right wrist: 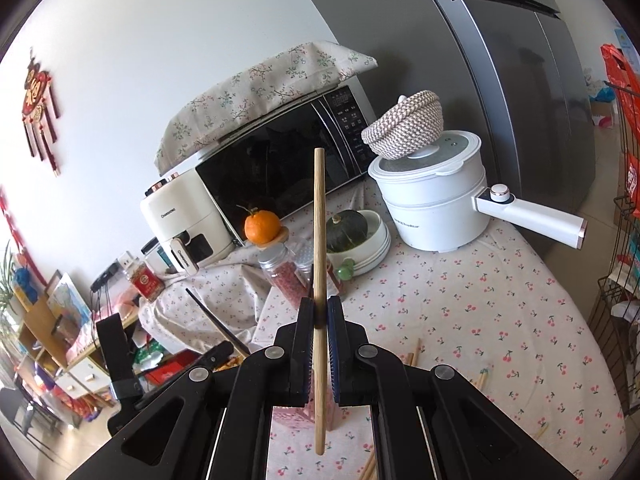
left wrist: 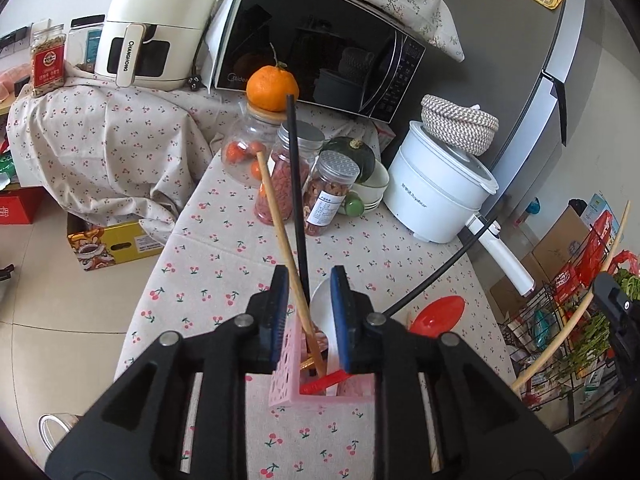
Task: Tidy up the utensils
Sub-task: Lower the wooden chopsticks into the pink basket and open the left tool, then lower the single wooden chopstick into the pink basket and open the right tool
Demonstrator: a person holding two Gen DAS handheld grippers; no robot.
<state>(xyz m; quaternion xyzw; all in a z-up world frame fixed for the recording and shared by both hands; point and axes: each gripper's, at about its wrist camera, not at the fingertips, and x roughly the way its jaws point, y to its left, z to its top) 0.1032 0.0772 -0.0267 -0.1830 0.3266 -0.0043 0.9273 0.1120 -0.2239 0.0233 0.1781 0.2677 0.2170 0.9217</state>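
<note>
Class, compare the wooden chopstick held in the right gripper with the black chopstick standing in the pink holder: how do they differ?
The wooden chopstick is pale tan; the black chopstick is dark. The wooden chopstick is clamped in the right gripper, off the table; the black chopstick stands loose in the pink holder. Both are long, thin sticks pointing roughly upward.

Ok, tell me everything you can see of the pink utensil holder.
The pink utensil holder is a square, open-topped box, plastic by the look, with lattice cut-out walls. It stands upright on the cherry-print tablecloth, between the fingers of the left claw, which is open around it. Inside lean a wooden chopstick, a black chopstick, a white spoon and a red utensil.
</note>
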